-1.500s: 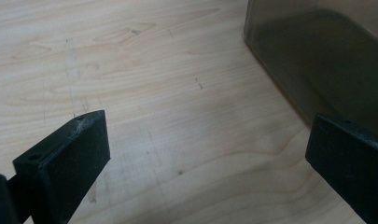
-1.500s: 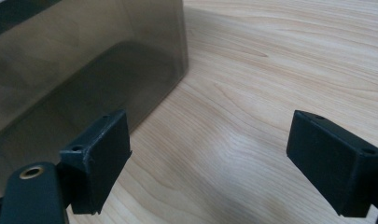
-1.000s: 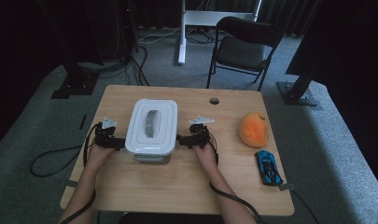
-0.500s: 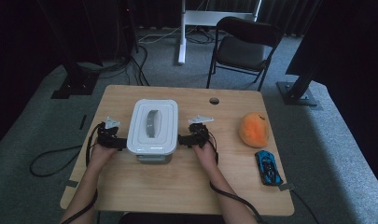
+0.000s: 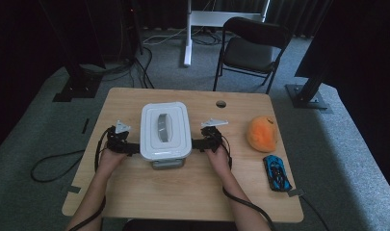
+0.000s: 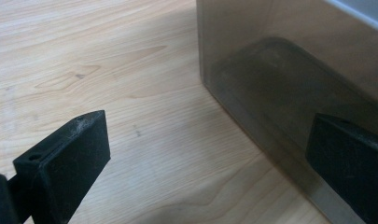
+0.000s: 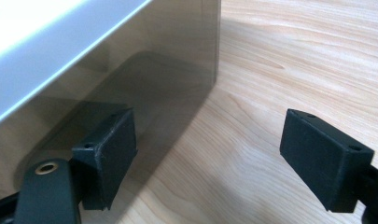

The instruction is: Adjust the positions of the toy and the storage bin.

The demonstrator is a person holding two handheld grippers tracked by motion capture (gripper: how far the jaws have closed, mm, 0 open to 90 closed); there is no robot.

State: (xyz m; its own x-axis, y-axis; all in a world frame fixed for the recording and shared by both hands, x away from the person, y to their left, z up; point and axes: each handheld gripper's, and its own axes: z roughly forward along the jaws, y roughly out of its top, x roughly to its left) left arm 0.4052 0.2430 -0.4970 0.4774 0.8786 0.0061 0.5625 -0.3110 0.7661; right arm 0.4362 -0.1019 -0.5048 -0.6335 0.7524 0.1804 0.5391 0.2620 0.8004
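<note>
1. Black rubber pads stand wide apart on both tools: the left gripper has one jaw by the container wall and the other over bare wood, clamped on nothing, and the right gripper, its jaws having just been closing a little, likewise has nothing between them.

2. The lidded container, a smoky translucent tub under a white lid with a grey handle, sits on the wooden table left of centre, flanked left and right by the two grippers at its near end.

3. In the left gripper view the tub wall fills the right side, close to one pad; in the right gripper view the wall stands beside the left pad, with the lid's pale rim above.

4. Judged risk: with both jaws open and flush to smooth plastic, a squeeze from either side may skate off the wall, or push the tub sideways across the table instead of gripping it; uneven pressure could skew it or pop the lid.

5. An orange plush toy lies well to the right, a blue toy car nearer and right again; neither blocks the work.

6. A folding chair stands beyond the far edge.
</note>
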